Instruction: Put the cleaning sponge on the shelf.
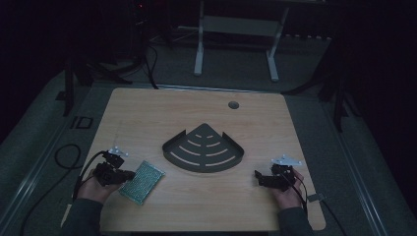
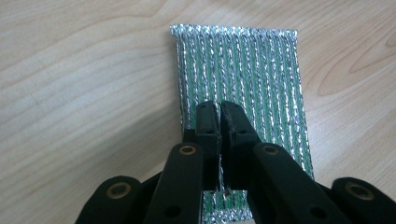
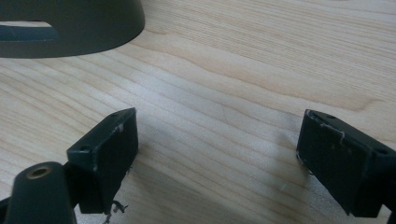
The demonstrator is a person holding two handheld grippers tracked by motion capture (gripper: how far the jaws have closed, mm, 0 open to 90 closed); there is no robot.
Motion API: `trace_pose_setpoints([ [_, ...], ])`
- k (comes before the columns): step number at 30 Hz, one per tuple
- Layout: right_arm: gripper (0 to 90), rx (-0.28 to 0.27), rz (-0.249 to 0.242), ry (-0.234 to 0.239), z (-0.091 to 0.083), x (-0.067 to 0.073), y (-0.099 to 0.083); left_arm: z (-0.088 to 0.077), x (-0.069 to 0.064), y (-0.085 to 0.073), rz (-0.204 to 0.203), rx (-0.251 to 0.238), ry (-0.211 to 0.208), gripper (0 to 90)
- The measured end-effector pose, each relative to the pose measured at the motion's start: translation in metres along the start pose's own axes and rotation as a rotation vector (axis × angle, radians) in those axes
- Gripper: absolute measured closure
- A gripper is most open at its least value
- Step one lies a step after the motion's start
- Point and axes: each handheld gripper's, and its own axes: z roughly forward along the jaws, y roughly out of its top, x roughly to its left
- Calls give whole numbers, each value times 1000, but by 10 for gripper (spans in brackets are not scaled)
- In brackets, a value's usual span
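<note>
A green scrubbing pad with silver threads [image 1: 142,181] [image 2: 261,70] lies flat on the wooden table [image 1: 147,113] at the front left. My left gripper [image 1: 129,174] [image 2: 219,108] reaches over its near end. The jaws stand almost together with a thin slit between them, and the tips are over the pad's surface. I see nothing pinched between them. My right gripper [image 1: 257,174] [image 3: 217,126] rests low at the front right. It is wide open over bare wood with nothing between its fingers.
A dark fan-shaped corner rack [image 1: 204,147] [image 3: 70,28] with slots lies in the middle of the table, between the two hands. A round cable hole [image 1: 233,104] sits near the far edge. Cables trail off the table's left side.
</note>
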Motion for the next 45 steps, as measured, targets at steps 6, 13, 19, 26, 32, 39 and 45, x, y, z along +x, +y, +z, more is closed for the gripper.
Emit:
trace_pose_setpoints([
  [6,124,-1,0,0,0,0,0,3,8,10,0,45,-25,839],
  [13,124,-1,0,0,0,0,0,9,12,18,-1,87,-44,809],
  [19,124,-1,0,0,0,0,0,13,15,23,-4,109,-58,781],
  [26,123,0,0,0,0,0,0,16,23,25,-26,126,-89,739],
  [32,124,-1,0,0,0,0,0,20,26,24,-30,149,-101,722],
  [39,124,0,0,0,0,0,0,23,28,24,-44,170,-89,723],
  [45,123,-1,-1,0,0,0,0,27,31,27,-74,204,-101,722],
])
